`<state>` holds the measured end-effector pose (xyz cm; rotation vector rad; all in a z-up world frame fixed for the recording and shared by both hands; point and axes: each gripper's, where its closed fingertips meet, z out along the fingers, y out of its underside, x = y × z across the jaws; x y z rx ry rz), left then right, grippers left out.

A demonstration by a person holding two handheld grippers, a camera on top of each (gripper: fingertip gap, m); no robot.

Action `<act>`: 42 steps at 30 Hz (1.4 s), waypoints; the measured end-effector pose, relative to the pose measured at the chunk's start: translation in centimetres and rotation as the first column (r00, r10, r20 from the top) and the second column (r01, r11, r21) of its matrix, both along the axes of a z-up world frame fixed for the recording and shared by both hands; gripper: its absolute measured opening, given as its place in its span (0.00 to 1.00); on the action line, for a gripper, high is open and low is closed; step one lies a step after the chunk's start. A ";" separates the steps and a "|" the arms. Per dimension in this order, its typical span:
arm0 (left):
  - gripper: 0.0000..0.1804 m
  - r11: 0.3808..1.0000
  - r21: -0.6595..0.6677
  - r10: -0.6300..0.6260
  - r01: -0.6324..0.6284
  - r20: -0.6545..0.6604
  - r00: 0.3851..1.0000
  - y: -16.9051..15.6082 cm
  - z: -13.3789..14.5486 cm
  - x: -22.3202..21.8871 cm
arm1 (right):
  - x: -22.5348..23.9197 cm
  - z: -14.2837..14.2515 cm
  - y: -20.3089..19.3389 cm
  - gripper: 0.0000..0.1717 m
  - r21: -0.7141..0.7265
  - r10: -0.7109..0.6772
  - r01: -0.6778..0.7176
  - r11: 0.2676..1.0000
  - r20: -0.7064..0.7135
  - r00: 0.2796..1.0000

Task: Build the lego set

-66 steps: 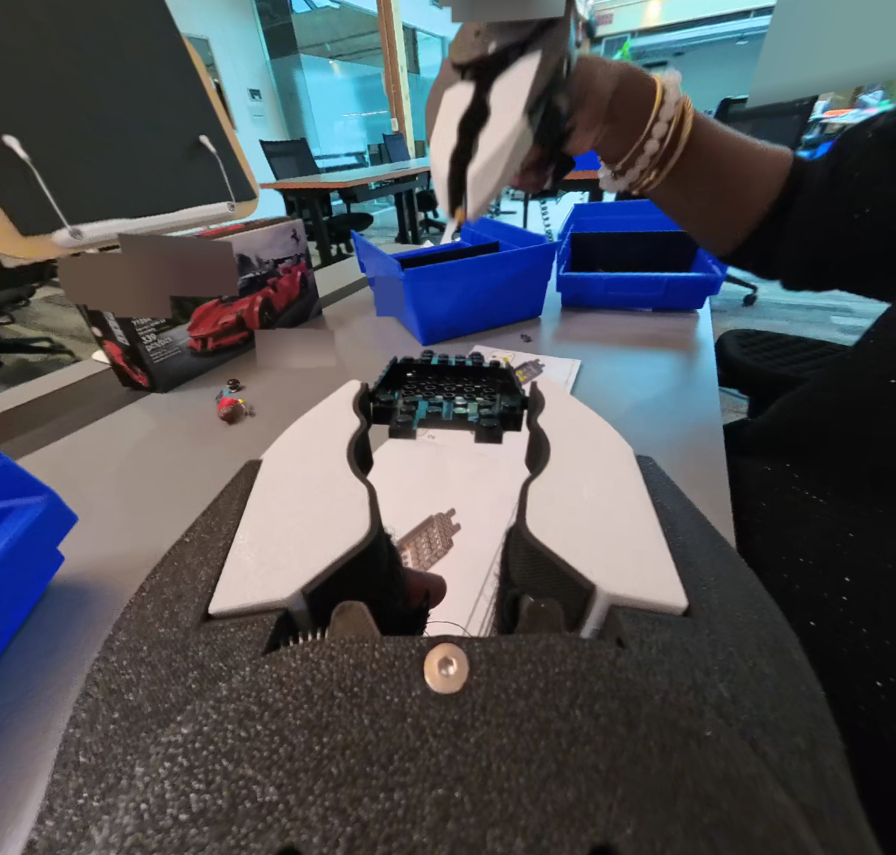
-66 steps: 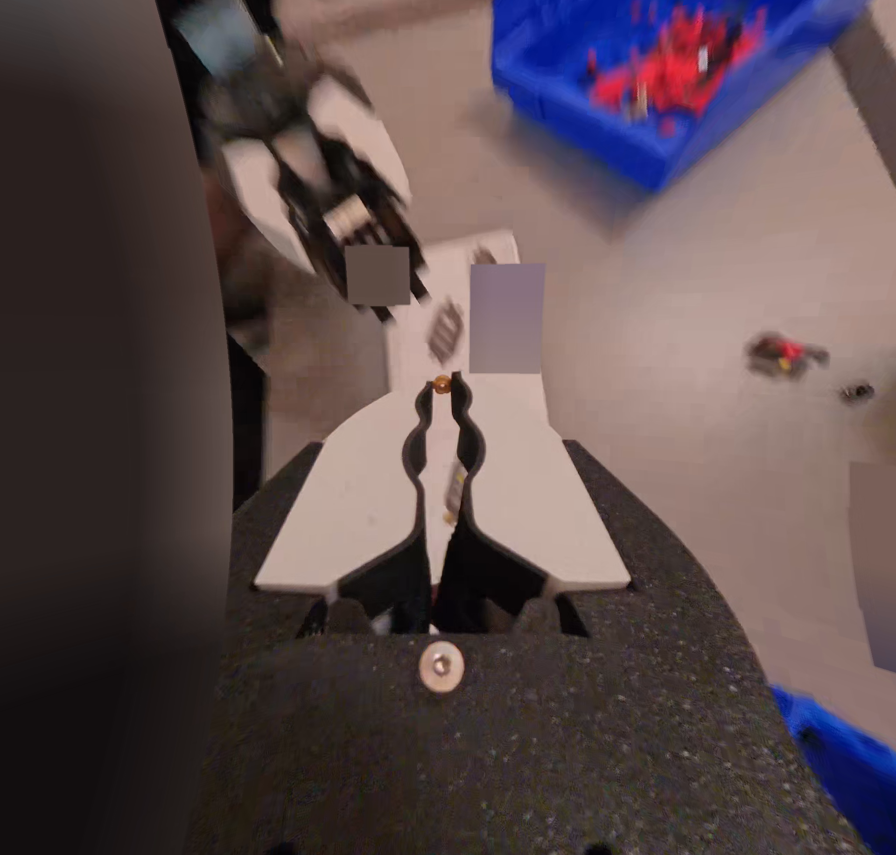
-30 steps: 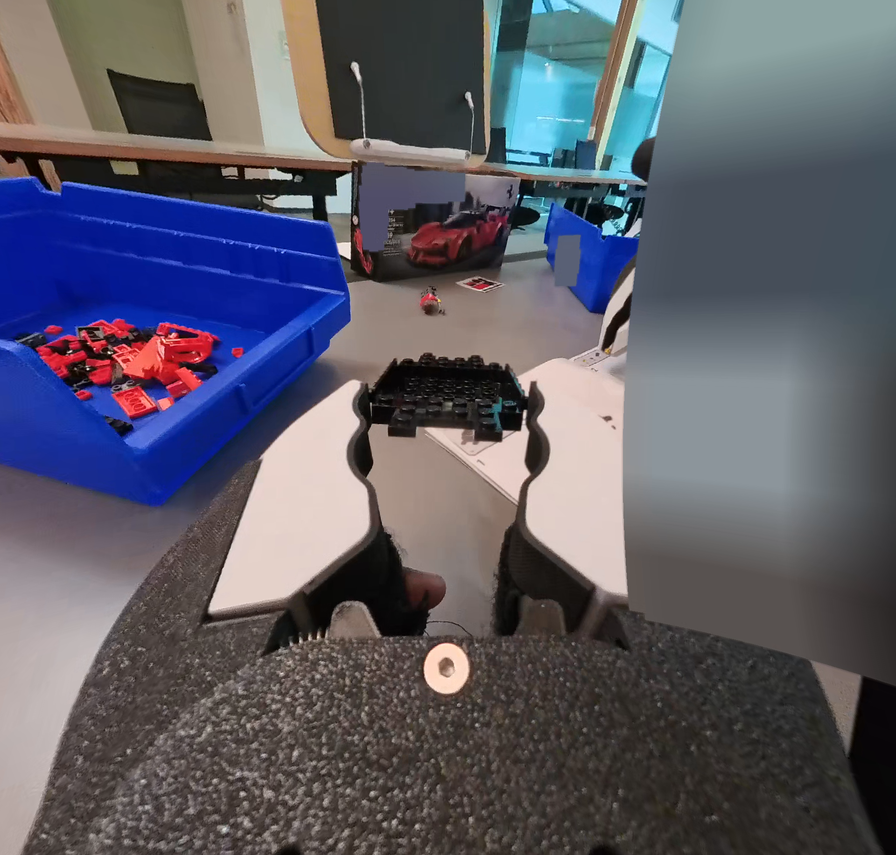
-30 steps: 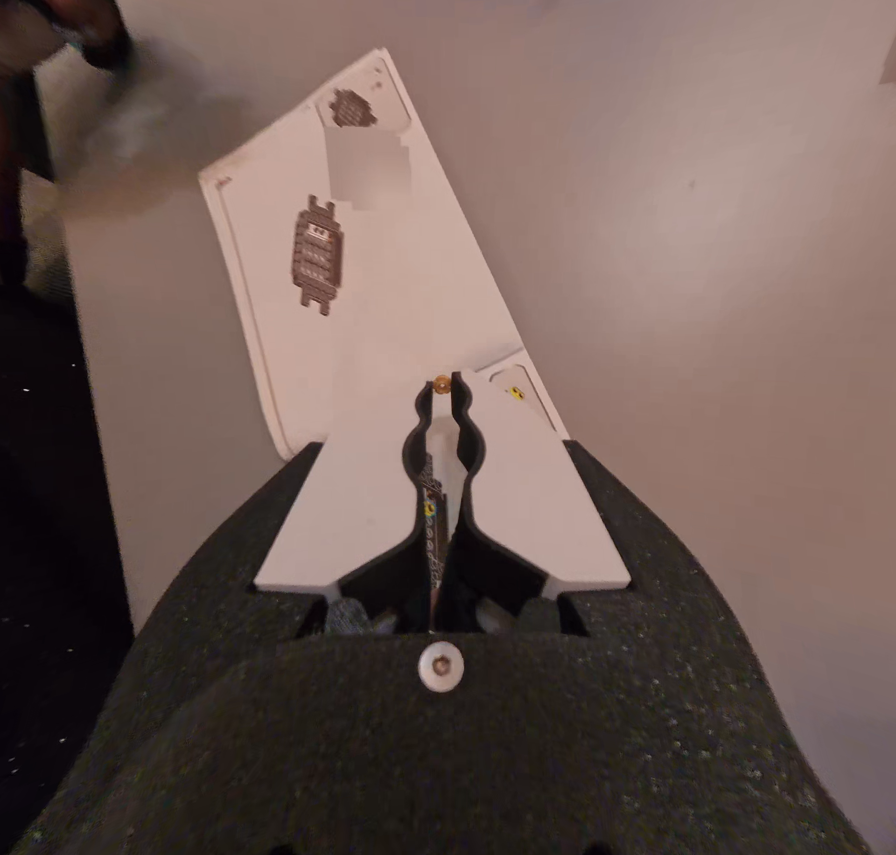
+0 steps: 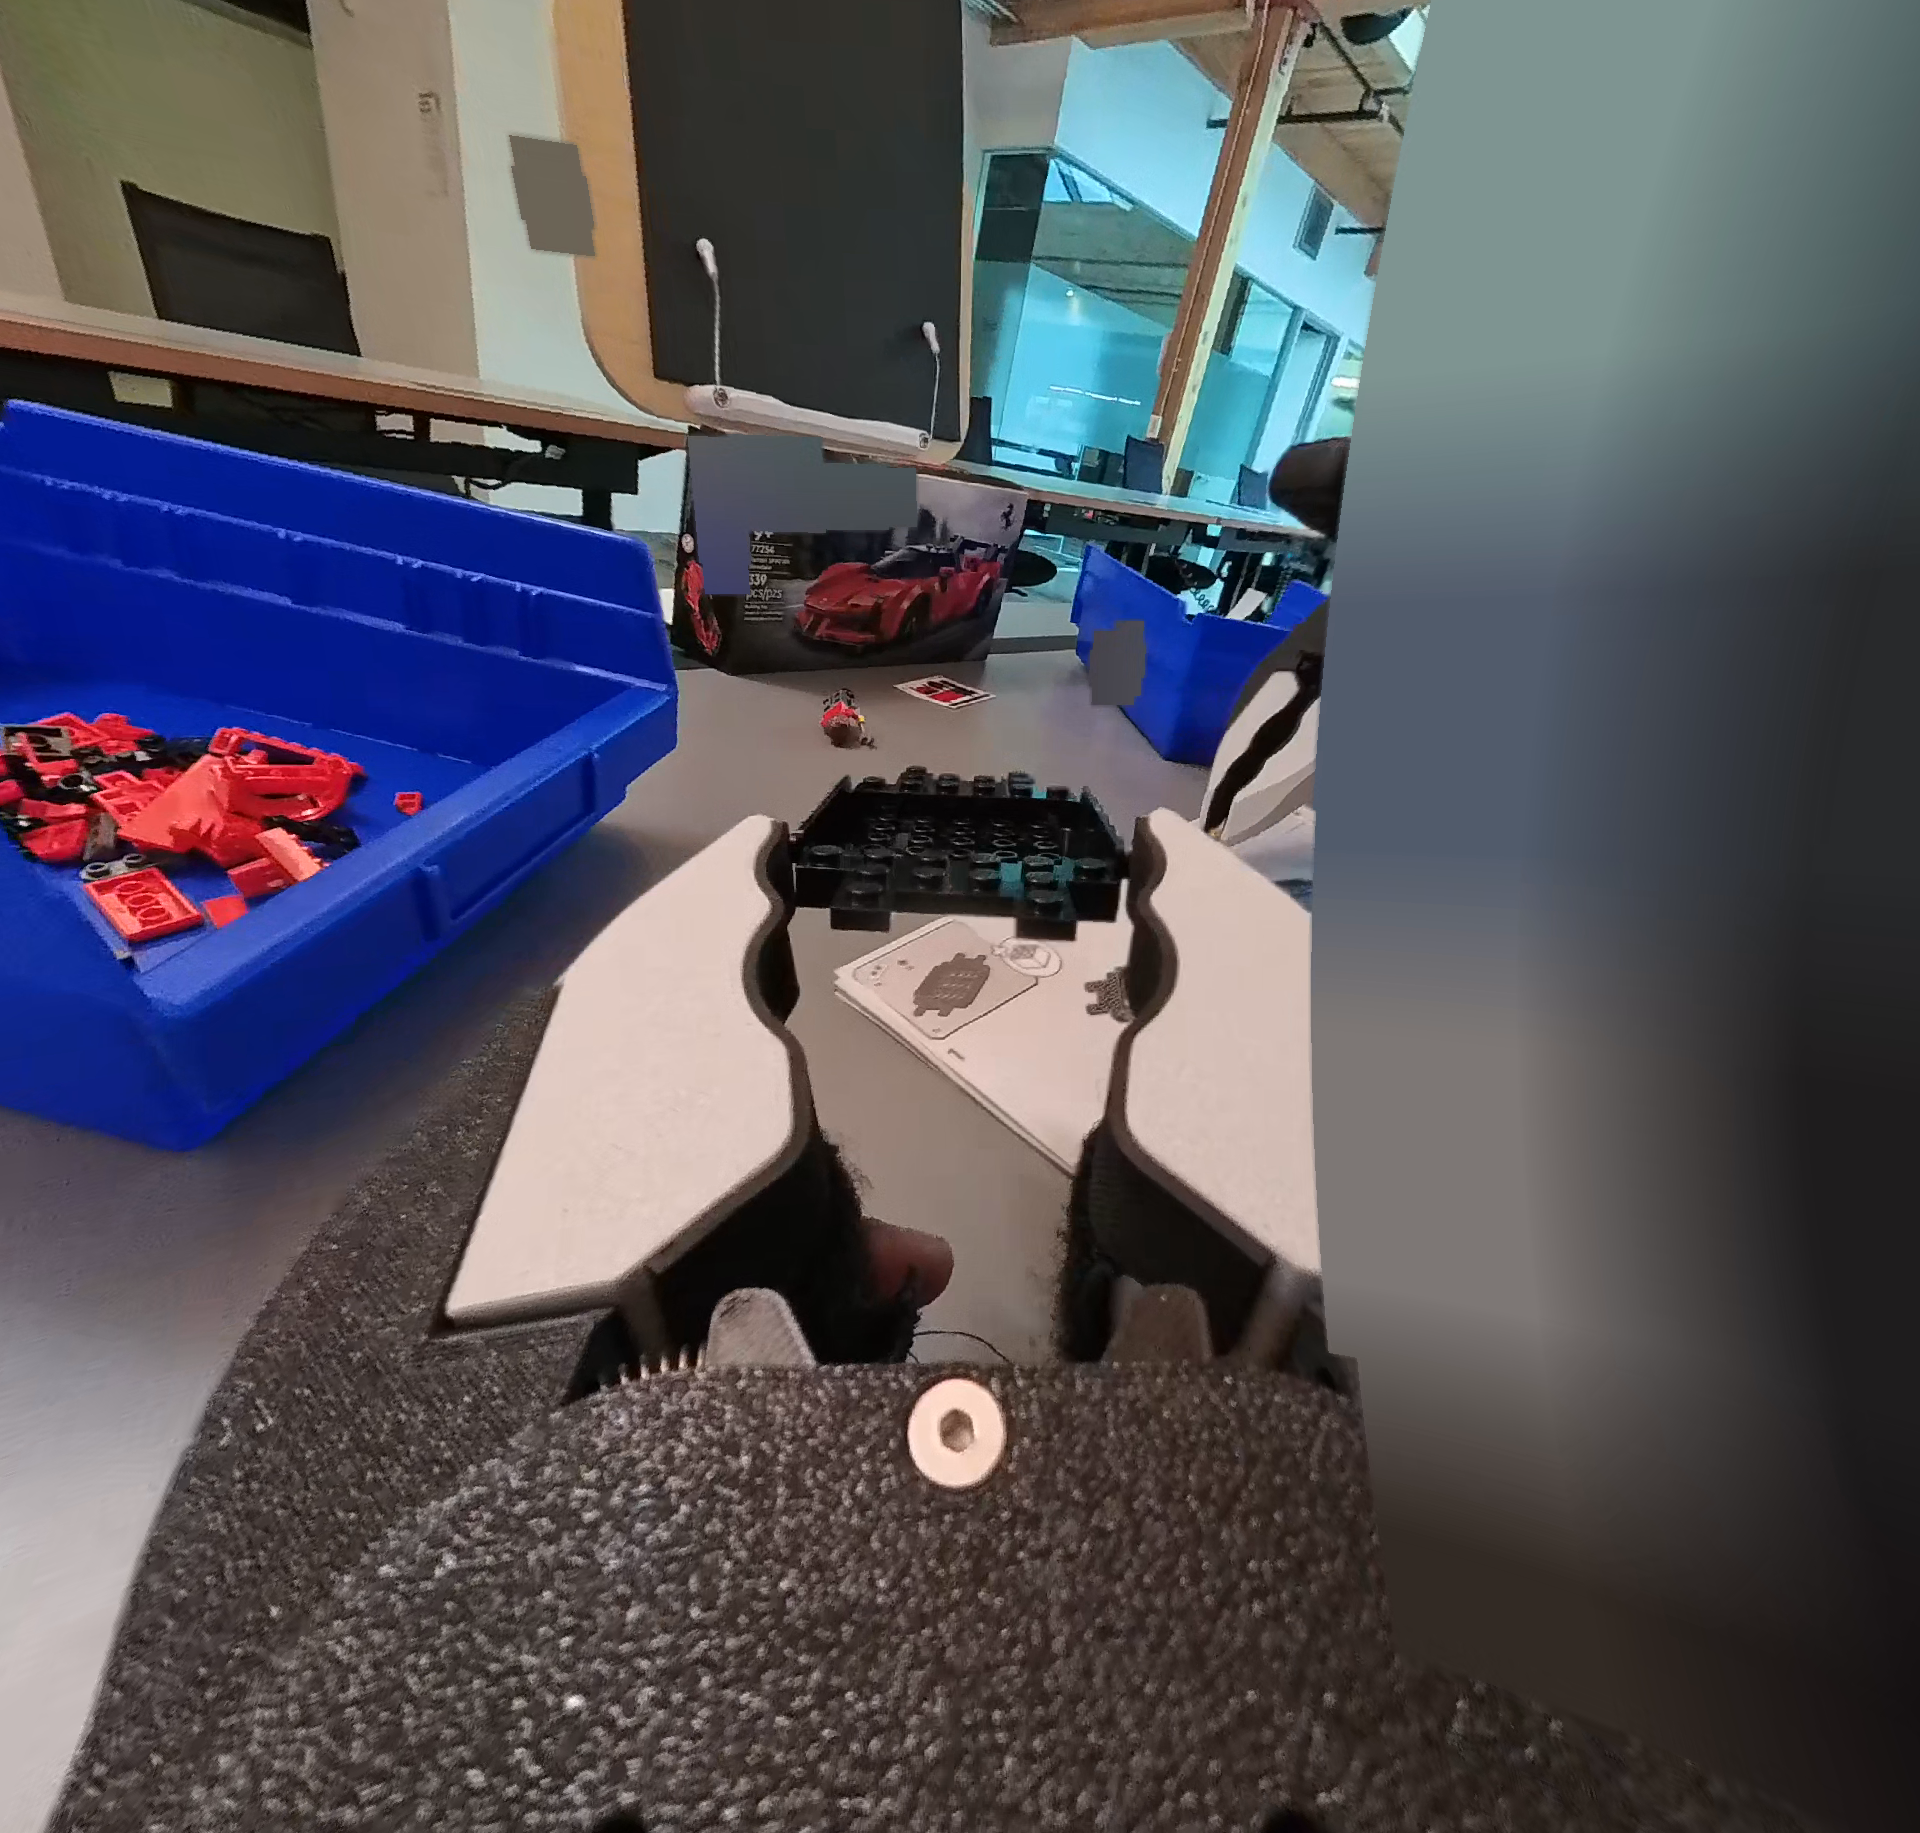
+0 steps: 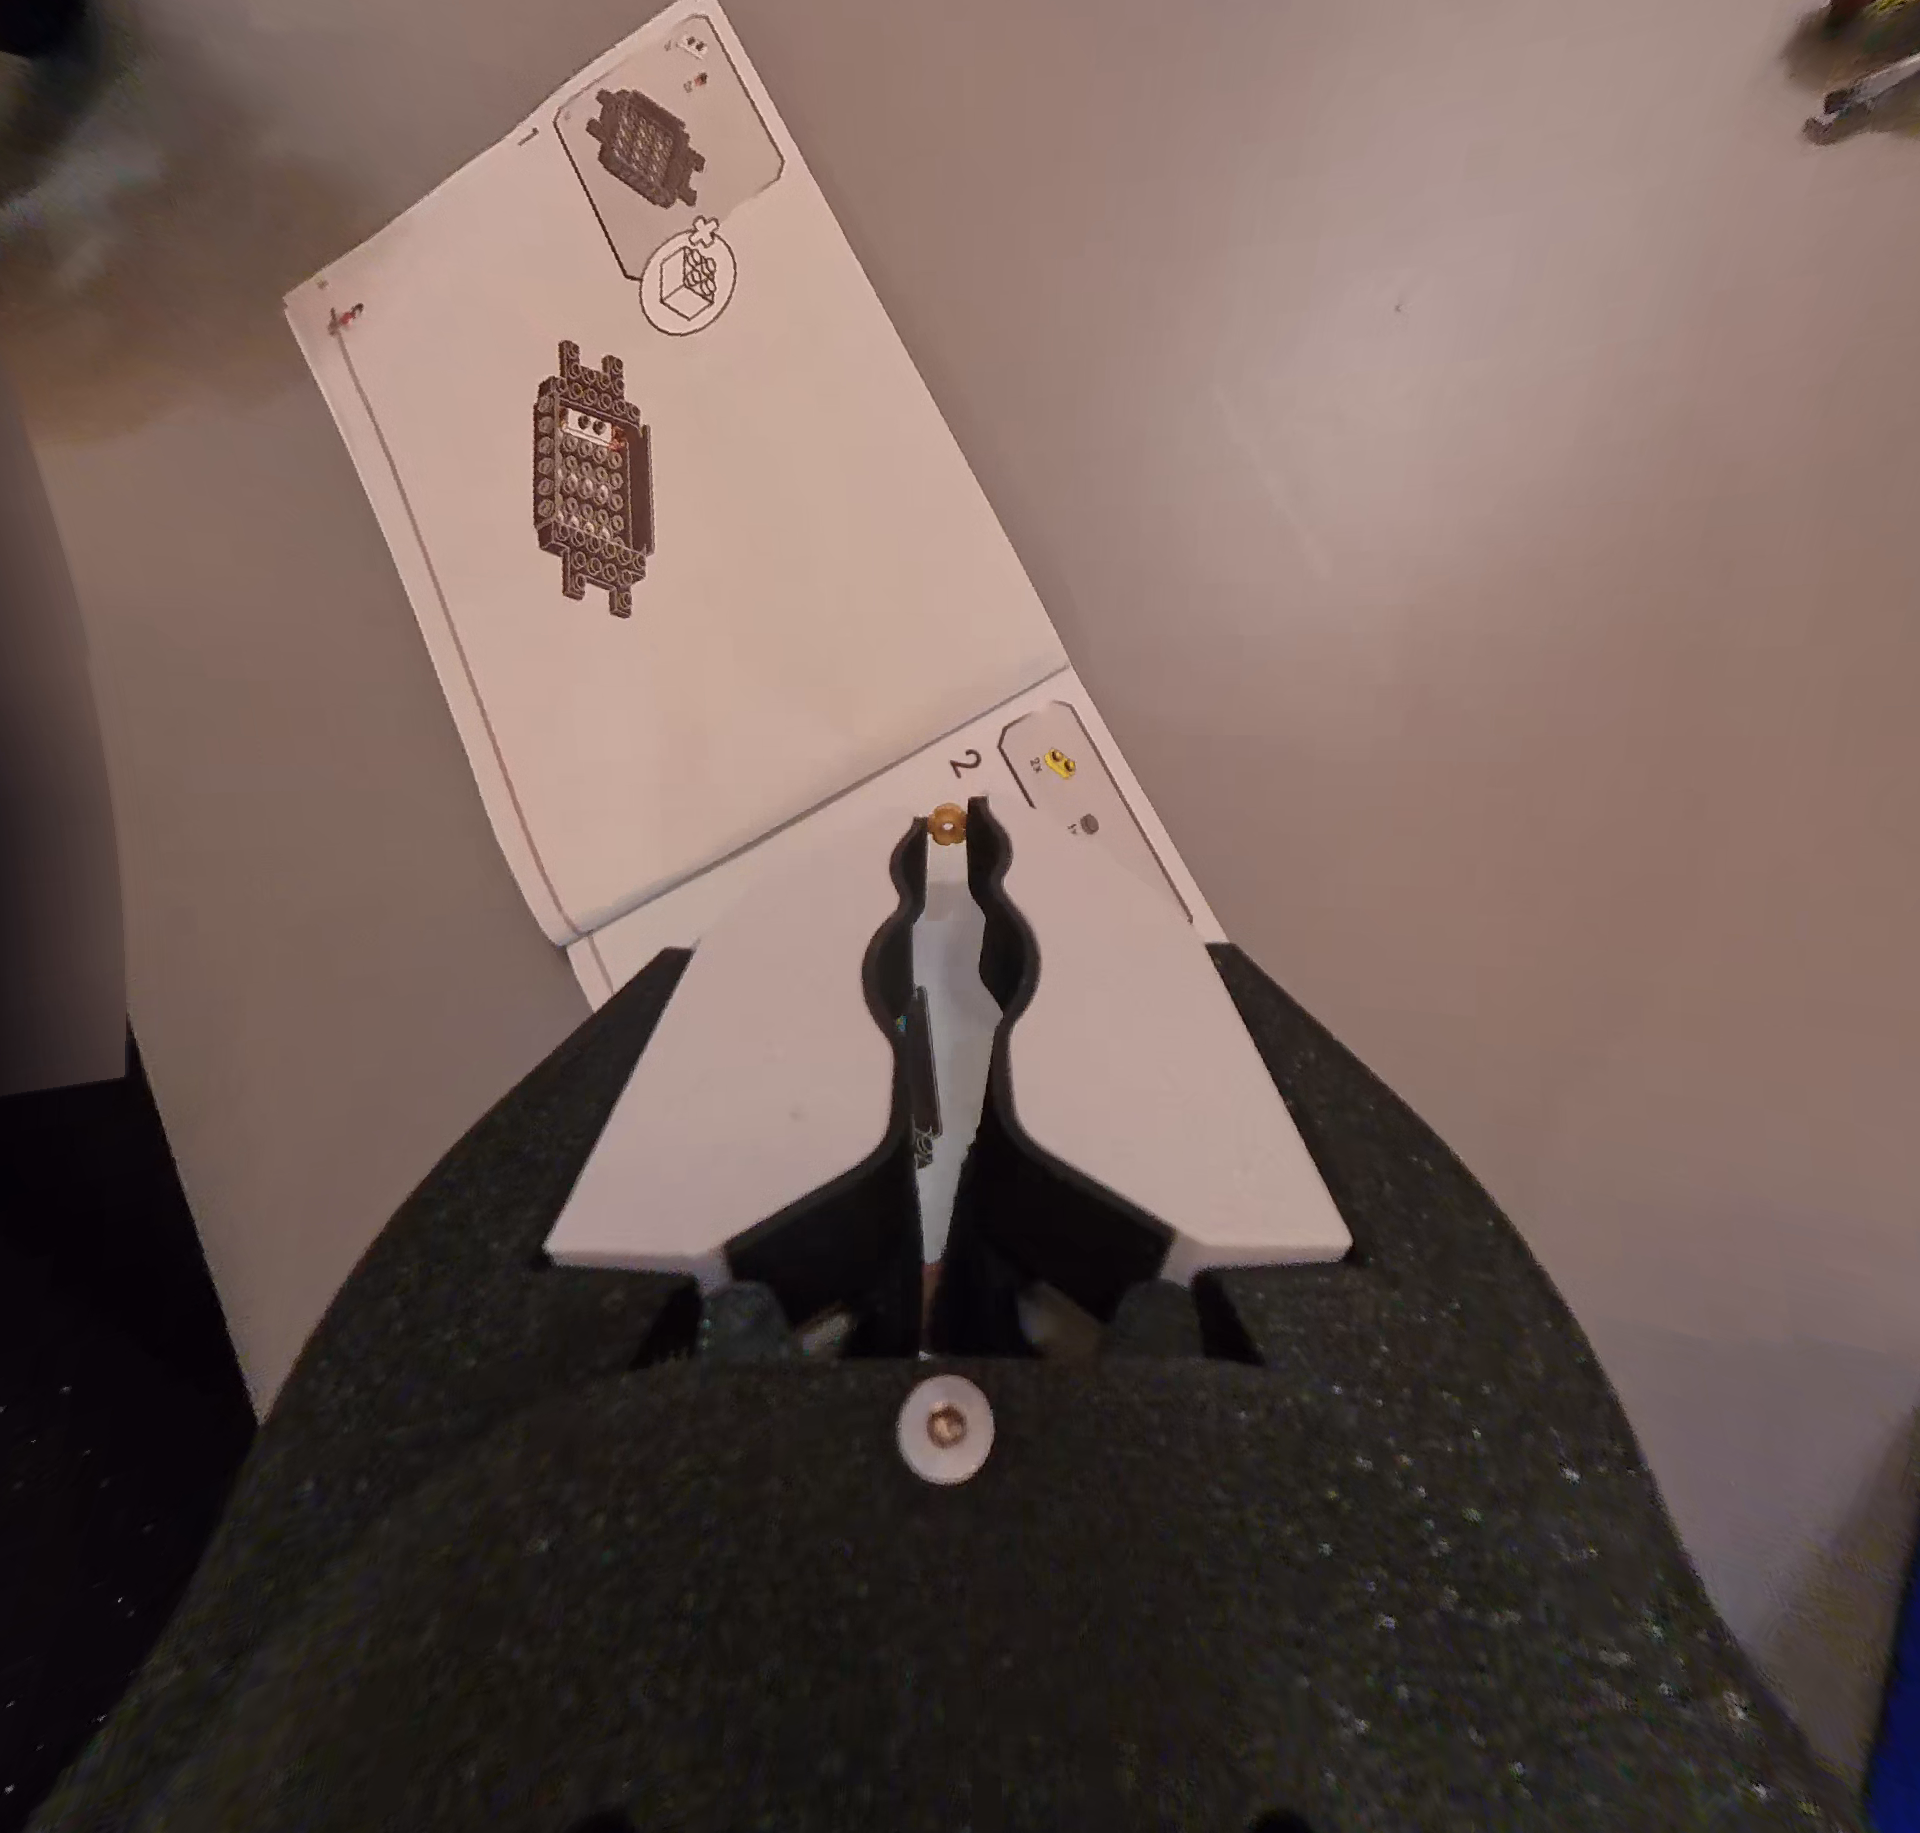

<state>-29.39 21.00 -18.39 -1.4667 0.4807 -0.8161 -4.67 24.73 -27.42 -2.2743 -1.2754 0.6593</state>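
Left gripper (image 5: pixel 958 874): fingers spread wide, both pads pressed on the short ends of a black studded chassis plate (image 5: pixel 956 848), held level above the grey table (image 5: pixel 727 744)
Chassis plate handling: likely light, rigid plastic; smooth side walls could slip, so its ends are the sound place to clamp
Right gripper (image 6: pixel 947 823): fingers nearly together, tips pinching a tiny round amber stud (image 6: pixel 947 823)
Stud handling: judged very light, hard and easy to flick out; only its rim offers a hold
Beneath the right gripper: open instruction booklet (image 6: pixel 665 557) lying on the table
Nearby: blue bin (image 5: pixel 343 827) with red bricks (image 5: pixel 177 817) to the left; toy car box (image 5: pixel 852 588) beyond
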 end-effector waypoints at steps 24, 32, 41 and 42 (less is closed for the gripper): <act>0.34 0.930 -0.187 -0.365 0.316 -0.376 0.851 2.4 -4.1 25.9 | 7.3 3.0 -3.0 0.04 0.112 -0.050 0.076 0.991 -0.218 0.975; 0.34 0.893 -0.308 -0.450 0.329 -0.614 0.648 2.1 -9.1 29.3 | 8.9 3.9 -3.4 0.04 0.104 -0.050 0.090 0.990 -0.334 0.941; 0.35 0.933 -0.307 -0.356 0.190 -0.697 0.622 2.9 -9.6 25.5 | 6.1 2.7 -2.8 0.04 0.080 0.054 -0.033 0.996 -0.280 0.958; 0.30 0.934 -0.300 -0.355 0.196 -0.701 0.618 2.5 -9.5 25.1 | 5.7 2.6 -2.6 0.04 0.082 0.075 -0.056 0.995 -0.257 0.964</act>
